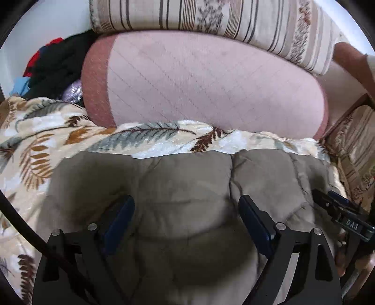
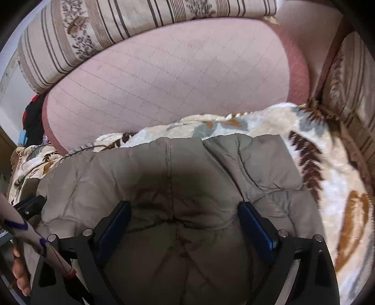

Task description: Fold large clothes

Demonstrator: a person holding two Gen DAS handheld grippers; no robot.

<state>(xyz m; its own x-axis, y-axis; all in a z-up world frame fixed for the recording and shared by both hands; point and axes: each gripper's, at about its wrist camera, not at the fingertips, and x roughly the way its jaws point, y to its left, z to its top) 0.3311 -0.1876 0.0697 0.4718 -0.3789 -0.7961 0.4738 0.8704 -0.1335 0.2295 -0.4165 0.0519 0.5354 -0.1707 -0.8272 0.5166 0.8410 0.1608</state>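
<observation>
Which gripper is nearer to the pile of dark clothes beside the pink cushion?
Left. The left gripper hangs open over the grey jacket, on the side toward the dark clothes. The right gripper, also open, is over the jacket's other side, farther away.

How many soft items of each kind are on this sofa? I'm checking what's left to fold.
Grey-brown quilted jacket: 1
Leaf-print fleece blanket: 1
Pink quilted cushion: 1
Striped bolster cushion: 1
Pile of dark clothes: 1
Total: 5
</observation>
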